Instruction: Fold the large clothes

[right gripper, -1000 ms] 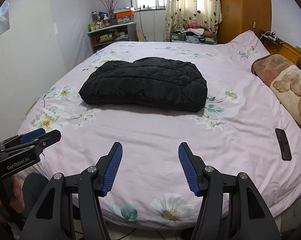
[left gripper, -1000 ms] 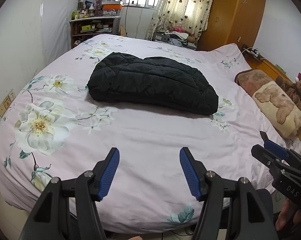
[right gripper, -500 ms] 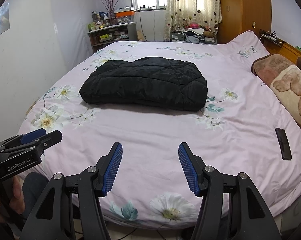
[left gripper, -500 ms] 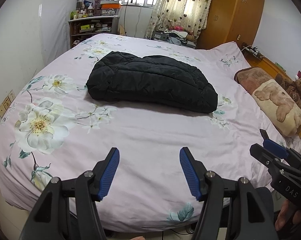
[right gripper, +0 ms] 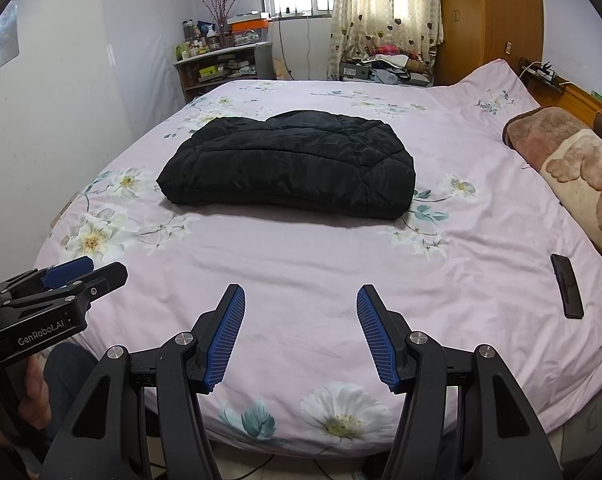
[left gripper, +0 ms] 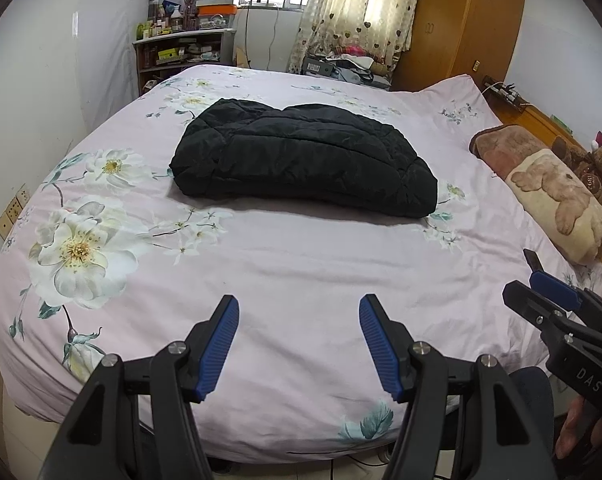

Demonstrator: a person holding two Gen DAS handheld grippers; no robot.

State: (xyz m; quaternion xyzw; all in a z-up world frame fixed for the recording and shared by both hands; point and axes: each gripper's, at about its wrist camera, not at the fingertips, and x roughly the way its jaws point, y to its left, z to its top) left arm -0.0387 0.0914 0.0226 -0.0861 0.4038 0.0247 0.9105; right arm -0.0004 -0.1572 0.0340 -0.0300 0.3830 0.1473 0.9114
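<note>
A: What does the left wrist view show?
B: A black padded jacket [left gripper: 305, 160], folded into a thick bundle, lies at the middle of the bed [left gripper: 301, 272], well apart from the near edge. The left gripper [left gripper: 299, 316] hangs over that near edge with its blue pads spread and only sheet between them. Toward the right edge lies a bear-print pillow [left gripper: 557, 196]; the right gripper [left gripper: 541, 292] pokes in at the lower right.

A: And the right wrist view?
B: The jacket [right gripper: 289, 168] sits mid-bed with nothing lying between it and the right gripper [right gripper: 301, 312], whose pads are also spread and empty. A dark phone [right gripper: 567, 286] lies near the right edge, below the pillow [right gripper: 581, 176]. Past the far left corner a shelf unit [right gripper: 225, 68] is crowded with bottles and boxes. The left gripper [right gripper: 81, 272] shows at the left.
</note>
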